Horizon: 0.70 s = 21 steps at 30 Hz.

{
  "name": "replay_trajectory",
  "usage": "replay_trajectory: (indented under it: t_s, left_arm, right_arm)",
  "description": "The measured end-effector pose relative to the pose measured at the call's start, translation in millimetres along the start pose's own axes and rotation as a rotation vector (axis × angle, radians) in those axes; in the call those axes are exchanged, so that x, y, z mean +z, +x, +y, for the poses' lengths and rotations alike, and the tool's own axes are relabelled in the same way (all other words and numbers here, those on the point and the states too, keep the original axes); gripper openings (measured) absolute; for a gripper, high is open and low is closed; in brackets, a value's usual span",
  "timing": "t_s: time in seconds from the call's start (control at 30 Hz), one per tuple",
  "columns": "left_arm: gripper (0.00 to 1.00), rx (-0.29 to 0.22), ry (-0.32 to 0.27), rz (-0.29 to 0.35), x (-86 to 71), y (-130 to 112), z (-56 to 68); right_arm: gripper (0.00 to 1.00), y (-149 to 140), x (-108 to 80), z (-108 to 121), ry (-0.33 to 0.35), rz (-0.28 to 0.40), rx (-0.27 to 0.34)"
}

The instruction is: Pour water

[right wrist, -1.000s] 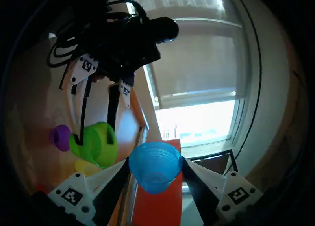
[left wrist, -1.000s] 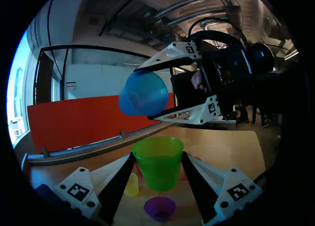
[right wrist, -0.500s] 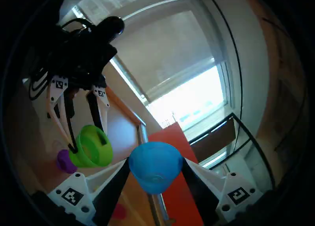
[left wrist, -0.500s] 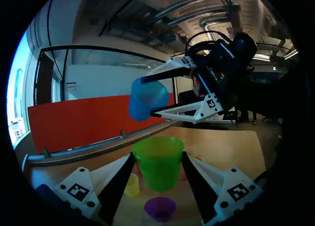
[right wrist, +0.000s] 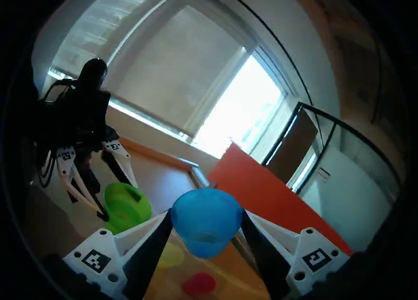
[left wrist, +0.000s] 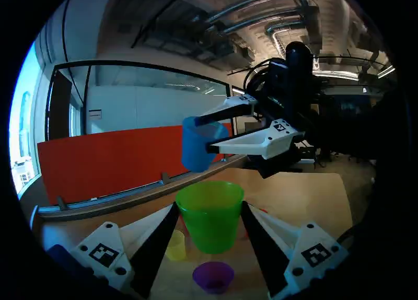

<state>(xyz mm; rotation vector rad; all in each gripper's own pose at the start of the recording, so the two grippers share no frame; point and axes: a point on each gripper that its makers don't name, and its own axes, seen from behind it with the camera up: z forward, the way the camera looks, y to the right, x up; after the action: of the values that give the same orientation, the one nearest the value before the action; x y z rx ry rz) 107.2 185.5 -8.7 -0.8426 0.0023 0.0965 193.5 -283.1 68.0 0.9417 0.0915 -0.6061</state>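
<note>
My left gripper [left wrist: 210, 221] is shut on a green cup [left wrist: 210, 214], held upright above the wooden table [left wrist: 303, 195]. The right gripper [left wrist: 217, 133] hangs higher and farther off, shut on a blue cup [left wrist: 196, 144] that is nearly upright. In the right gripper view my right gripper [right wrist: 206, 229] grips the blue cup [right wrist: 206, 227], which has a little water at its bottom. The left gripper [right wrist: 112, 203] with the green cup [right wrist: 125, 206] sits lower left of it.
A small yellow cup [left wrist: 175, 245] and a purple cup [left wrist: 213, 277] stand on the table below the green cup. A red cup [right wrist: 197, 284] and the yellow cup [right wrist: 170, 254] lie under the blue one. An orange wall panel [left wrist: 104, 159] and a rail [left wrist: 125, 195] border the table.
The right gripper has rotated the blue cup from tipped, mouth toward me, back to nearly upright and shifted it right. The left gripper and green cup have stayed put.
</note>
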Motion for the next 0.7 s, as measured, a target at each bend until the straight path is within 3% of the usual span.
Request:
replay_trajectory:
  t_s: [0.37, 0.7]
  left_arm:
    - [0.85, -0.001, 0.000, -0.007, -2.0, -0.5, -0.2]
    - [0.85, -0.011, -0.006, -0.024, -5.7, -6.1, 5.5]
  right_arm:
    - [0.92, -19.9, -3.8, -8.8, 0.033, -0.046, 0.223]
    - [0.92, -40.9, -7.6, -23.9, 0.053, -0.084, 0.279]
